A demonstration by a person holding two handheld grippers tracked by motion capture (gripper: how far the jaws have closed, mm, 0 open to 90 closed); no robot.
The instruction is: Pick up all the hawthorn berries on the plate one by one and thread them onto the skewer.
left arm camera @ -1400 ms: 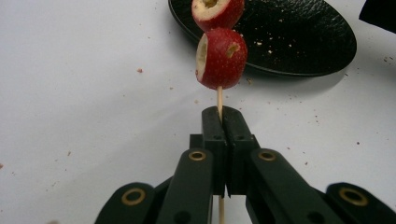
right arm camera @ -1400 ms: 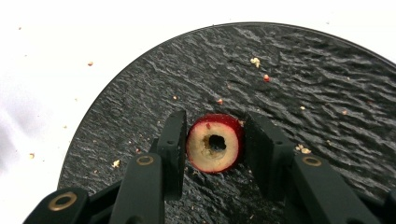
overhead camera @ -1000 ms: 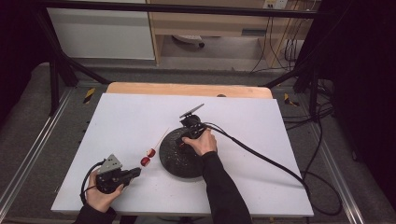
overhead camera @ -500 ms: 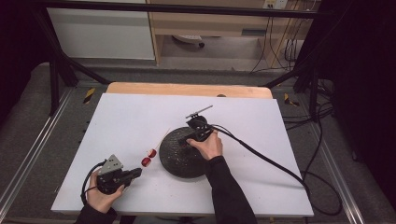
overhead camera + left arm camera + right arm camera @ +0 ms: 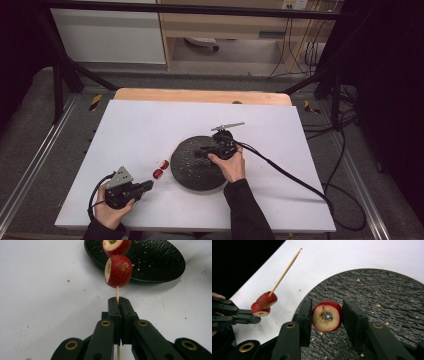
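My left gripper [image 5: 119,301] is shut on the lower end of a thin wooden skewer [image 5: 117,291]. Two red cored fruit pieces [image 5: 118,271] are threaded on the skewer, which points toward the black plate [image 5: 155,262]. In the high view the left gripper [image 5: 149,185] rests at the near left of the table, with the fruit pieces [image 5: 161,169] just beyond its tips. My right gripper [image 5: 327,315] is shut on a third red fruit piece [image 5: 326,317] with a hollow core, held over the plate [image 5: 374,297]. Farther left in that view are the skewer [image 5: 285,271] and the right gripper [image 5: 202,150].
A white board [image 5: 150,125] covers the table, and its wooden edge [image 5: 200,95] runs along the back. Crumbs lie on the plate [image 5: 192,172] and on the board around it. The right gripper's black cable [image 5: 285,175] trails off to the right.
The right hand has moved to the right across the plate with the fruit piece in its jaws. The left hand and its skewer have stayed put.
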